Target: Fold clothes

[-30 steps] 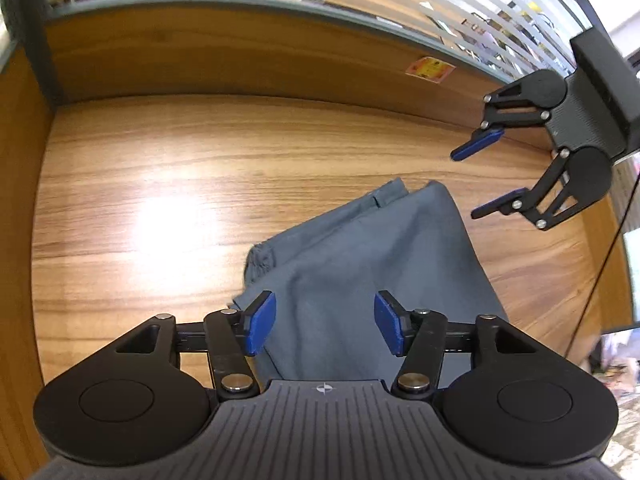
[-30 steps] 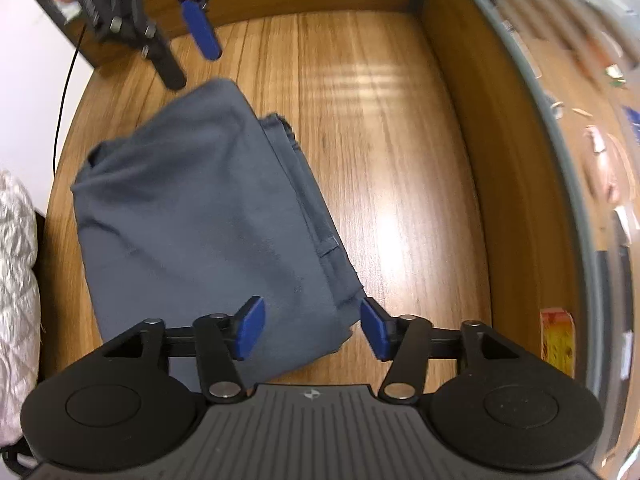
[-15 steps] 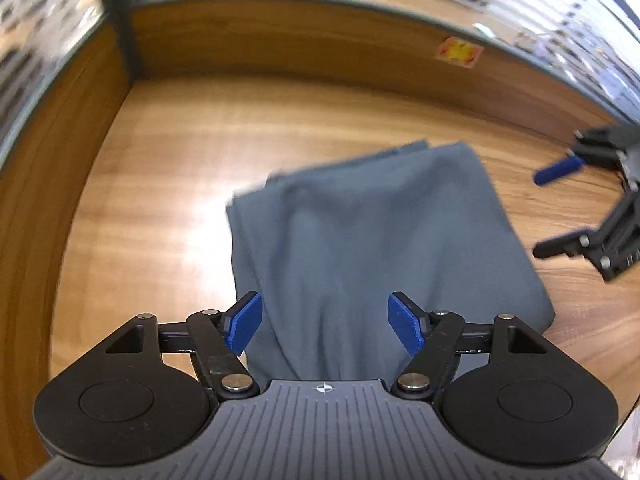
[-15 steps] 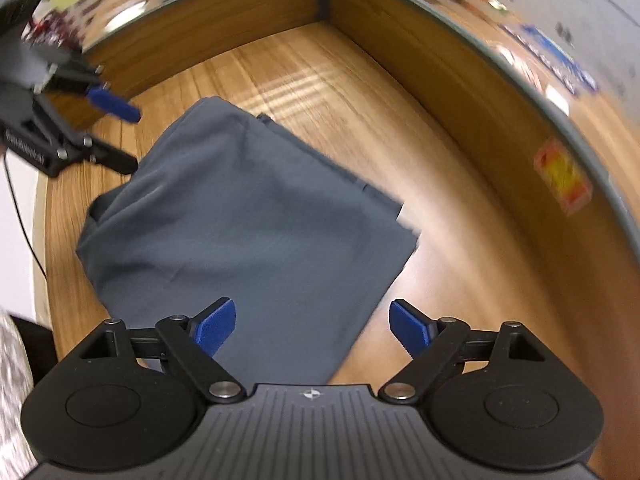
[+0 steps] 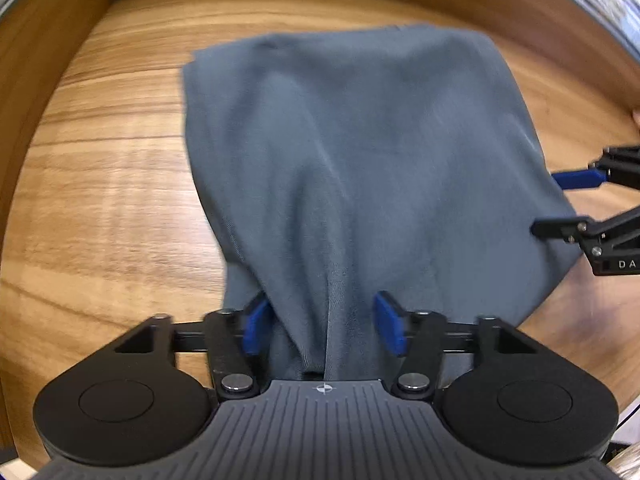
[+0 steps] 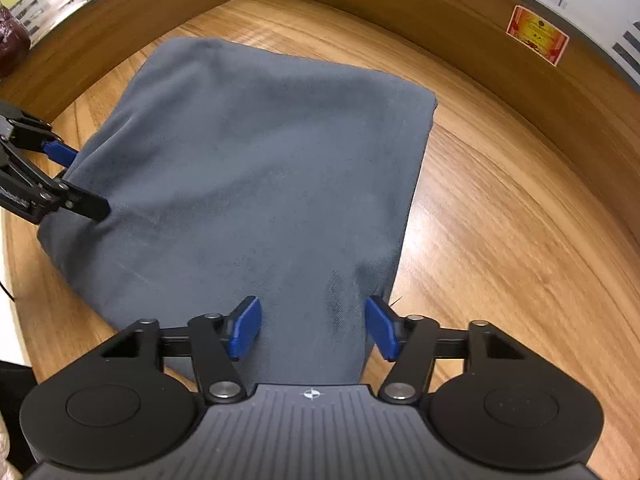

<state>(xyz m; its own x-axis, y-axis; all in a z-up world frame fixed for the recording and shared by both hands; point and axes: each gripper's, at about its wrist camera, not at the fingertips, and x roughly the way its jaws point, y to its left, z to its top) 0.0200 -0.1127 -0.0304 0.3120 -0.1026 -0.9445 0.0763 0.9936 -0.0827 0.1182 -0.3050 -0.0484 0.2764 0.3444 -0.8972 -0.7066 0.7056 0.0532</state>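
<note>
A folded grey garment (image 5: 360, 152) lies on the wooden table (image 5: 100, 200). My left gripper (image 5: 323, 324) points steeply down at one end of it; a raised fold of cloth runs up between the blue pads (image 5: 256, 322) as the jaws close, not visibly pinched. My right gripper (image 6: 312, 326) stands over the garment (image 6: 260, 160) at its other end, jaws also closing, with cloth between them and its right pad (image 6: 380, 328) at the cloth's edge. Each view shows the other gripper at the garment's side: the right gripper (image 5: 560, 204) and the left gripper (image 6: 76, 178).
Wooden partition walls (image 6: 460, 12) with frosted glass above enclose the table on the far sides and meet in a corner. A red sticker (image 6: 537, 35) is on one wall. A dark red object (image 6: 12, 40) sits beyond the left wall. Bare wood (image 6: 520, 240) lies right of the garment.
Both grippers have come down and in over the garment's ends. Their jaws widened, then narrowed, and cloth now sits between them. The right gripper's view has rolled round.
</note>
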